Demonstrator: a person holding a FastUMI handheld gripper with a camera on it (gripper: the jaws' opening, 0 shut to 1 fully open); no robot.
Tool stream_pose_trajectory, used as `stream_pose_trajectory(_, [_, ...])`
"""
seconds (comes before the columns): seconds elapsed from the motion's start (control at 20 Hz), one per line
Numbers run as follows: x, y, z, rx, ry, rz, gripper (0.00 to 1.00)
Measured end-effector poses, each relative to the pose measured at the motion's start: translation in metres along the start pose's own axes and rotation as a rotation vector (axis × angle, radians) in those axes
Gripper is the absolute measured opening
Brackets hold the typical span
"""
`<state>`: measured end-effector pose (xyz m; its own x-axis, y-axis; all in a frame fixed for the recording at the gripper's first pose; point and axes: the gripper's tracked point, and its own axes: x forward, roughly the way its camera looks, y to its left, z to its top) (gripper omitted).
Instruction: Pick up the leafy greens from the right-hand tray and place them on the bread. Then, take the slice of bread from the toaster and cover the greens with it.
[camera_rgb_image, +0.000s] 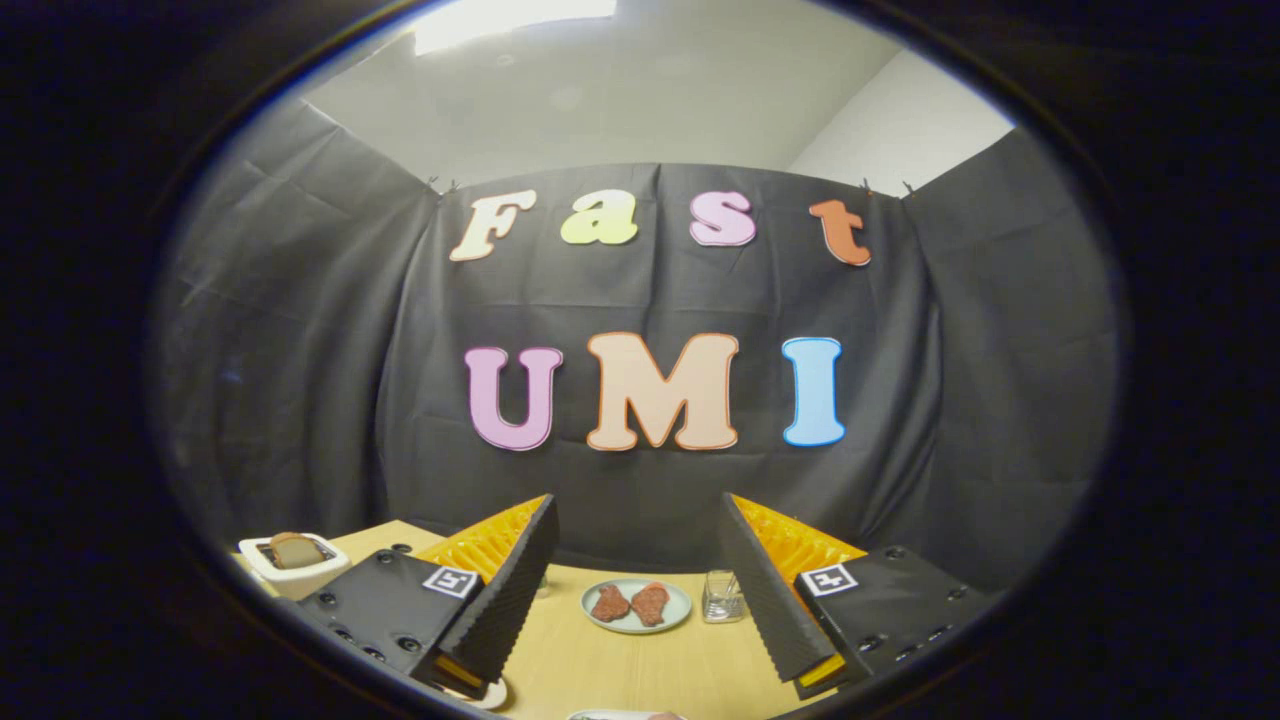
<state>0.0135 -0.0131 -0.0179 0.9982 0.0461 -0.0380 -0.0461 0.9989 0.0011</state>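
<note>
Fingers of my gripper (636, 590) stand wide apart with nothing between them, held above the wooden table (620, 670) and aimed at the booth's black cloth wall. Beyond them I see a pale plate (636, 606) with two reddish meat pieces and a small clear glass (722, 596) just beside it. Off past my left finger, the bread slice (295, 549) sits upright in the white toaster (292, 568); I cannot make out the leafy greens.

My gripper (640, 590) hangs open above the table (640, 670). Beyond its fingers, a plate (637, 606) sits beside a glass (722, 597). The toaster (293, 566) holds bread (296, 549) at the far left corner.
</note>
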Motion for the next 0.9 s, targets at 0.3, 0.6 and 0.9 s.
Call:
stream_pose_trajectory(0.3, [0.002,0.002,-0.022,-0.087,0.056,0.103,1.0])
stream_pose_trajectory(0.6, [0.001,0.004,-0.056,-0.131,0.148,0.223,1.0])
stream_pose_trajectory(0.9, [-0.003,0.004,-0.101,-0.202,0.284,0.361,1.0])
